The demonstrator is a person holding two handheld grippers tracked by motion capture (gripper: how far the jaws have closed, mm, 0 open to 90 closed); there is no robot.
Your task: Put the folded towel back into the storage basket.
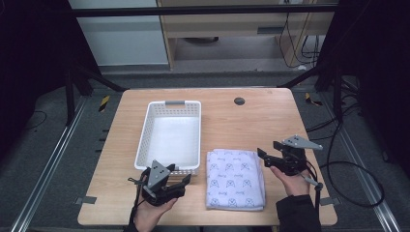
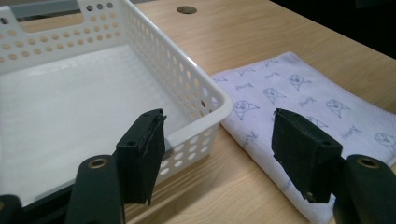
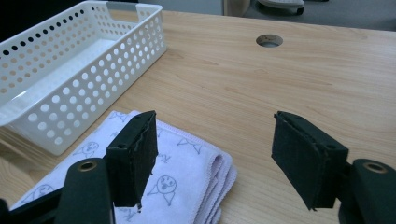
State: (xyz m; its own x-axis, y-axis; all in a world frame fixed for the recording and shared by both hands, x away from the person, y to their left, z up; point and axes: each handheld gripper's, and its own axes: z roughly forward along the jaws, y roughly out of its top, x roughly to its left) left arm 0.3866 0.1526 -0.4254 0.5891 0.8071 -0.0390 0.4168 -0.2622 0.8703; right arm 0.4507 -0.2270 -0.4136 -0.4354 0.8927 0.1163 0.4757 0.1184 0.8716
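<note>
Table (image 1: pixel 241 125) of light wood seen from above, with a person's two hands coming in from the 6 o'clock edge, each holding a black hand-held gripper. A folded cloth (image 1: pixel 235 179), pale lilac with small printed animal faces, lies flat near the 6 o'clock edge of the table, slightly toward 5 o'clock from the centre. A white plastic basket (image 1: pixel 145 137) with perforated walls sits just beside the cloth, toward 10 o'clock from it, its near corner almost meeting the cloth's edge.

The left hand-held gripper (image 1: pixel 181 180) hovers at about 7 o'clock on the table, in front of the basket's near wall and just to the 9 o'clock side of the cloth. Its jaws are spread wide and hold nothing. In the left gripper view, the left hand-held gripper (image 2: pixel 217 149) frames the basket's near corner (image 2: pixel 205 100) and the cloth's edge (image 2: pixel 299 98) between its jaws.

The right hand-held gripper (image 1: pixel 267 157) sits at about 4 o'clock, just beside the cloth's 3 o'clock edge, pointing toward it. Its jaws are also spread wide and empty. In the right gripper view, the right hand-held gripper (image 3: pixel 215 151) has one jaw over the cloth's folded corner (image 3: pixel 187 163) and the other over bare wood. A round hole (image 1: pixel 239 101) marks the table near 12 o'clock.
</note>
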